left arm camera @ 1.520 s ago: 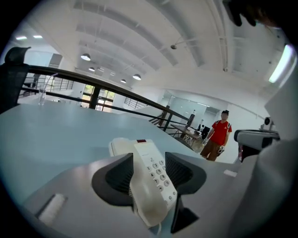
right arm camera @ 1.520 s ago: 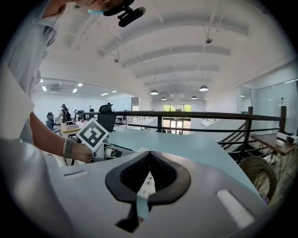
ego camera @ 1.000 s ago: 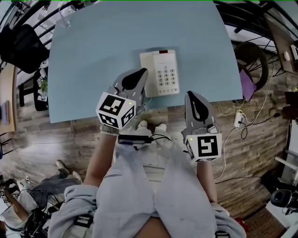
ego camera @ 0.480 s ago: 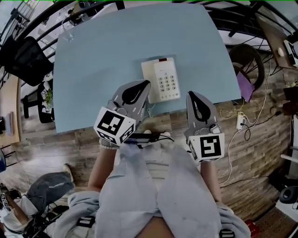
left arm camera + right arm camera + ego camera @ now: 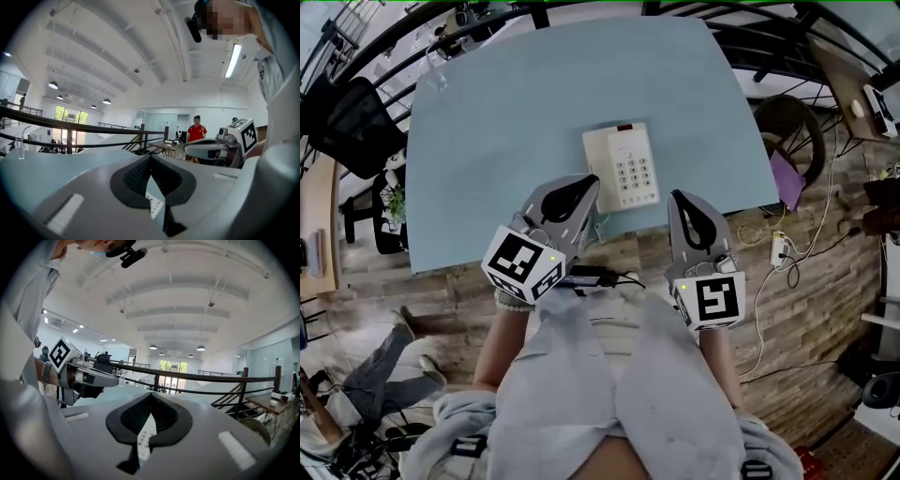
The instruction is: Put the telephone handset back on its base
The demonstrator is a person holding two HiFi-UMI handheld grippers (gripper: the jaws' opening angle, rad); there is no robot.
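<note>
Head view, left to right. A clear glass (image 5: 436, 71) stands at the far left corner of the pale blue surface (image 5: 506, 122), well apart from both tongs and far ahead of the left one.

The left tongs (image 5: 581, 185) are held over the near edge of the surface. Their jaws are pressed together on nothing, and the left gripper view (image 5: 150, 161) shows only a sliver of the telephone through the slit below the meeting pads.

The white telephone (image 5: 622, 167) lies just ahead of the left tongs' tip, between the lines of the two tongs and slightly beyond both. Its handset (image 5: 600, 171) occupies the left half, nearest the left tongs, and appears to lie in its cradle on the base, though the steep view does not confirm that it is fully seated. The keypad (image 5: 637, 173) fills the right half.

The right tongs (image 5: 684, 202) are level with the left, tip at the surface's near edge, just right of the telephone. Their jaws are likewise closed and empty (image 5: 150, 401). A power strip (image 5: 778, 246) lies on the wooden floor to their right.
</note>
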